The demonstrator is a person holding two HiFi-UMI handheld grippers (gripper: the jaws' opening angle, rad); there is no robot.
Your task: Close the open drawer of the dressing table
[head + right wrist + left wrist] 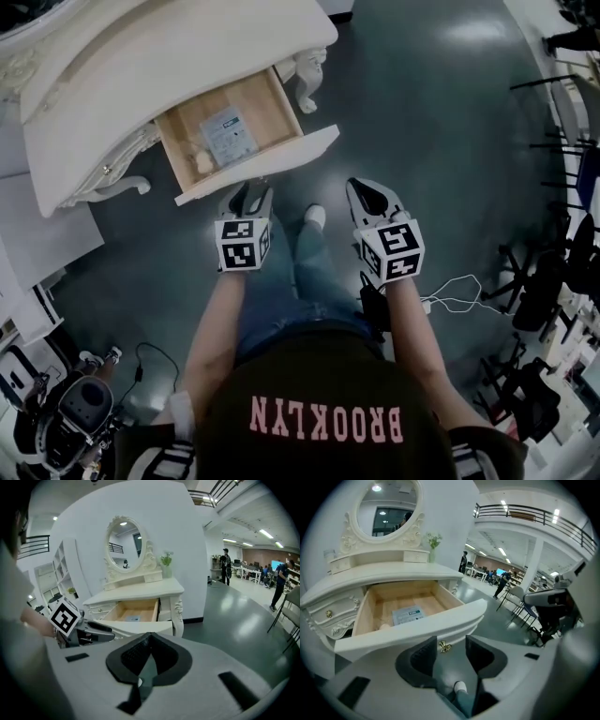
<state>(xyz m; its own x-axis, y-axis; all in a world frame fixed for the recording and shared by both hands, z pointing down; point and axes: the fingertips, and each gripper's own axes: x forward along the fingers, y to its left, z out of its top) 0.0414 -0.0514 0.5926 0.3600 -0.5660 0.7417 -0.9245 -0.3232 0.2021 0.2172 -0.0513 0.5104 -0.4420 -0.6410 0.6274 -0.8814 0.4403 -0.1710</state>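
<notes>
The cream-white carved wooden dressing table is standing on the dark grey glossy floor, and its wide drawer, with a white curved front and a pale bare-wood inside, is standing pulled far out toward the person. A light blue printed paper sheet is lying flat on the bottom of the drawer. The left gripper is hovering just in front of the drawer front and pointing down at it; its jaws are standing wide apart and are gripping nothing. In the left gripper view the small golden metal knob of the drawer is showing in the gap between the two jaws, and no pad is touching it. The right gripper is hanging beside the left one, a little farther from the drawer, over the floor; its jaws are meeting at the tips, with nothing between them. The oval mirror in a carved white frame is rising above the table top, and a small green plant in a pale vase is standing beside it.
</notes>
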